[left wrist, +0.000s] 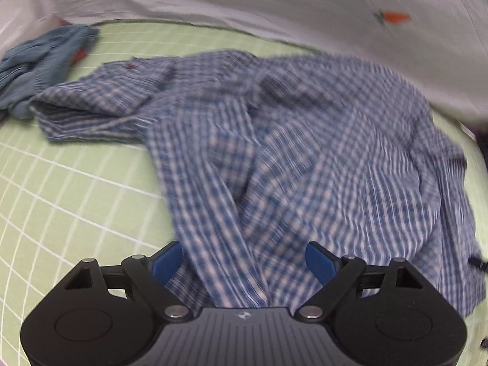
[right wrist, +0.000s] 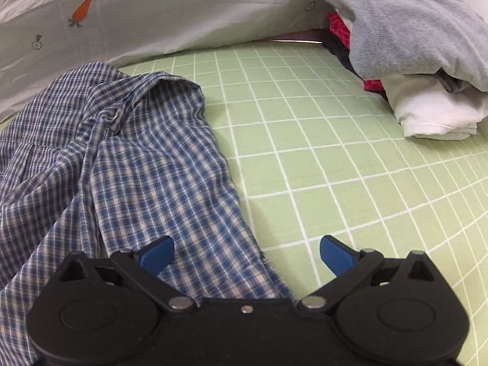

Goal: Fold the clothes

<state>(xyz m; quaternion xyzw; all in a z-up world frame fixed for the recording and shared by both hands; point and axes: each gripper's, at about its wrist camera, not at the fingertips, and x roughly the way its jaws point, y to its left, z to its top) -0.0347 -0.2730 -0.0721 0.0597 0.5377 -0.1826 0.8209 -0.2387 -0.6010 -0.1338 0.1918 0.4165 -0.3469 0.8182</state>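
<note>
You are holding both grippers spread wide over the blue plaid shirt (left wrist: 289,152), which is lying rumpled on the green checked bedsheet (right wrist: 320,167), in front of a white cover with carrot prints (right wrist: 183,9). The left gripper (left wrist: 244,262) is hanging with its fingers (left wrist: 166,263) parted above a bunched ridge of cloth, pinching nothing. The right gripper (right wrist: 247,254) is straddling the shirt's frayed edge, one finger over plaid and the other over bare sheet, also empty.

Judging from the creases, the shirt is needing a flattening before any fold. Try taking two matching points on the hem or shoulders, one per gripper, and be catching a single layer only. Keep clear of the teal garment (left wrist: 39,67) on the far left and the stack of folded clothes (right wrist: 411,55) on the far right.
</note>
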